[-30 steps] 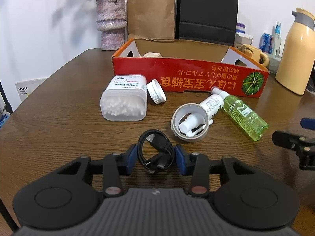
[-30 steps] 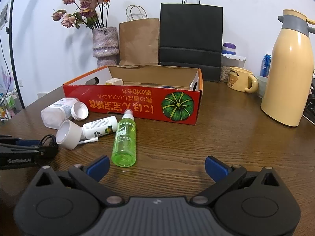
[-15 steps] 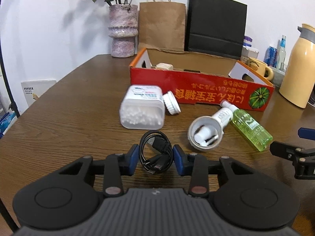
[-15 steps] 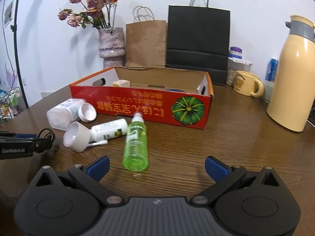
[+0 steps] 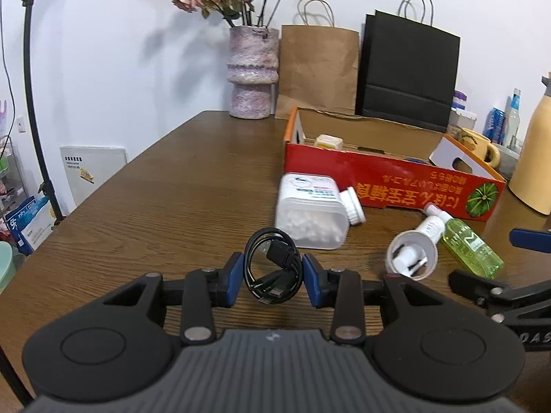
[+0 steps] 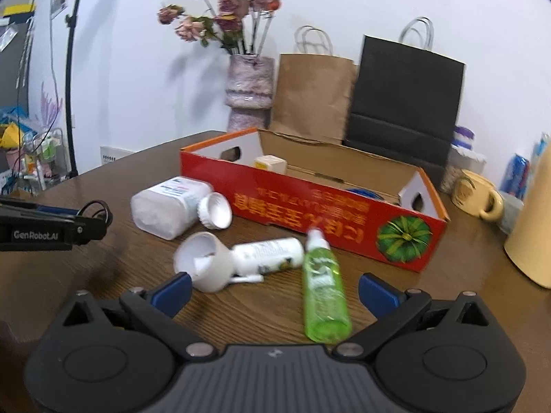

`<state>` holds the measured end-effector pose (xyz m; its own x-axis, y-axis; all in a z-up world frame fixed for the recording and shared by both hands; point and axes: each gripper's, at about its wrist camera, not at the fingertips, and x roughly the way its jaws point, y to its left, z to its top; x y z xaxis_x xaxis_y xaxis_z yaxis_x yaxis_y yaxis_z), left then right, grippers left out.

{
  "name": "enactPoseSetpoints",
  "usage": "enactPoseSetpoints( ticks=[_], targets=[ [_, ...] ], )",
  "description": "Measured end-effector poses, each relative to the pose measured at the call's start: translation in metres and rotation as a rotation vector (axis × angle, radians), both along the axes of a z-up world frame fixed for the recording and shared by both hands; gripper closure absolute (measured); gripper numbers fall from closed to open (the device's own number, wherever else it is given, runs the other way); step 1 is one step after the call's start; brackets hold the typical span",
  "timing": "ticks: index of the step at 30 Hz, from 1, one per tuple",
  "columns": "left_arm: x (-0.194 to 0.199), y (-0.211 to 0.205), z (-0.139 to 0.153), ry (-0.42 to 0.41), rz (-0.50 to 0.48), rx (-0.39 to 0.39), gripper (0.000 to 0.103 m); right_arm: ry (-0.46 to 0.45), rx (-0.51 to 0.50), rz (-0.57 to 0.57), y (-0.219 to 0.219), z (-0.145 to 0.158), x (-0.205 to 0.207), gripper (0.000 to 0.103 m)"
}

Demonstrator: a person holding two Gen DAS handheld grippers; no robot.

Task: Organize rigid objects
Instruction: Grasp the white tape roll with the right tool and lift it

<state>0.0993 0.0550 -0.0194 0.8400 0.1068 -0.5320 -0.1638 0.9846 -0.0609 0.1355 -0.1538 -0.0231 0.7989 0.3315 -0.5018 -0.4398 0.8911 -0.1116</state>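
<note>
wall (image 5: 103, 51): white | table (image 5: 172, 206): dark wood | paper bags (image 6: 310, 96): against wall

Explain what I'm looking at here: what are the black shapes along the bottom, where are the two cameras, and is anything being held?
There is no robot. A person holds a two-finger tool in each hand, each with a camera looking forward along its fingers. The black shapes are the tools themselves. In the left view, the left tool is shut on a coiled black cable. In the right view, the right tool is open and empty, with a green bottle lying on the table between its fingers. Nearby lie a white bottle, a cotton-swab jar and a red box.
</note>
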Motion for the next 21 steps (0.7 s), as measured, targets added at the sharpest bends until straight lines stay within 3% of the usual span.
enactPoseSetpoints(
  ticks=[4, 13, 15, 17, 21],
  targets=[
    [-0.002, 0.010, 0.000, -0.005, 0.011, -0.007, 0.066, -0.007, -0.021, 0.042, 0.021, -0.001, 0.002, 0.002],
    [-0.003, 0.025, 0.000, -0.010, 0.026, -0.028, 0.066, 0.005, -0.092, 0.079, 0.058, -0.012, 0.012, 0.021],
    [-0.003, 0.027, 0.000, -0.011, 0.026, -0.031, 0.066, 0.005, -0.111, 0.072, 0.062, -0.015, 0.013, 0.031],
    [-0.002, 0.027, 0.000, -0.011, 0.026, -0.034, 0.066, 0.019, -0.127, 0.074, 0.066, -0.018, 0.015, 0.056],
    [-0.002, 0.028, 0.000, -0.012, 0.022, -0.041, 0.066, 0.019, -0.108, 0.088, 0.064, -0.017, 0.012, 0.057]
  ],
)
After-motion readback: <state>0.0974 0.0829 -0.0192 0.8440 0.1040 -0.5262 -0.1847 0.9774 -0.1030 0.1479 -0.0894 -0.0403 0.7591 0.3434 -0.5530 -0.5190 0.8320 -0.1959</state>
